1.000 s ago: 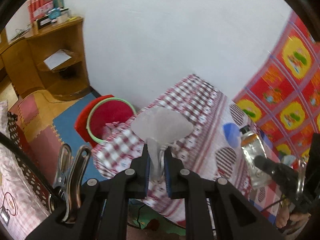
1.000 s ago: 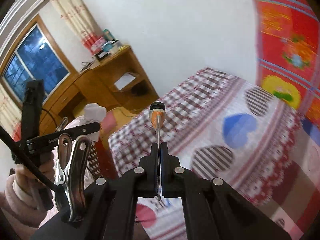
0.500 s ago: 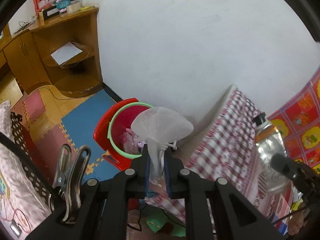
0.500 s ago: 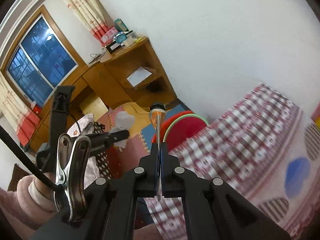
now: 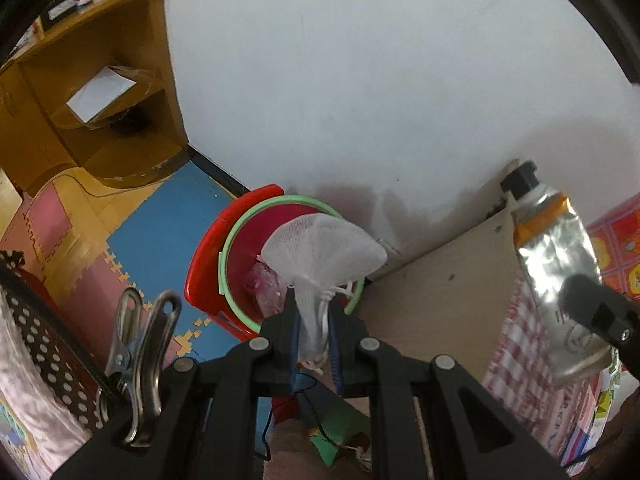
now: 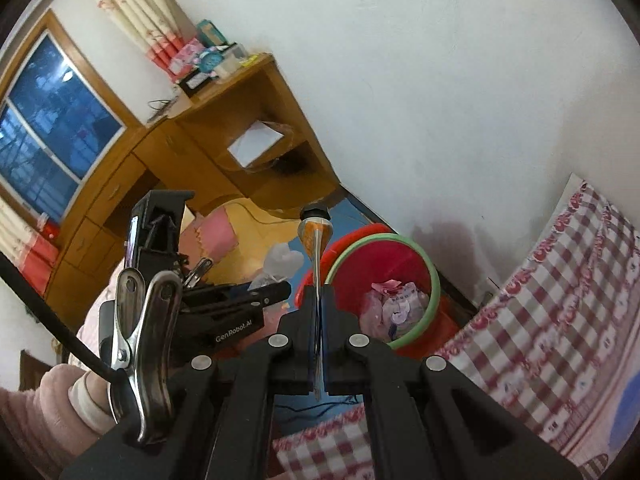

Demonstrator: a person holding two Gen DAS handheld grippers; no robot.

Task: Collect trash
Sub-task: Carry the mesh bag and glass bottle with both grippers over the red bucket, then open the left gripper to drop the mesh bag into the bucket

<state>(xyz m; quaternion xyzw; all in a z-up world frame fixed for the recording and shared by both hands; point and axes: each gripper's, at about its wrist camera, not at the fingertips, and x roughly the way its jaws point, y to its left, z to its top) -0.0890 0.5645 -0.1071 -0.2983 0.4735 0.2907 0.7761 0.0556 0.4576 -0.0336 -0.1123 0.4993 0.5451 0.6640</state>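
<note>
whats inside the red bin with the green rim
Crumpled pink and white wrappers lie inside the red bin: see the wrappers. In the left wrist view the white mesh bag covers part of the opening, so anything deeper down is hidden.

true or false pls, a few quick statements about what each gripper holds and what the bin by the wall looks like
1. The left gripper is shut on a white mesh pouch. True.
2. The right gripper is open and holds nothing. False: it is shut on a flattened silver tube with a black cap.
3. The red bin has a green rim. True.
4. The bin has nothing in it. False: crumpled pinkish wrappers lie inside.
5. The bin stands on top of the checked tablecloth. False: it stands on the floor beside the table, by the white wall.
</note>
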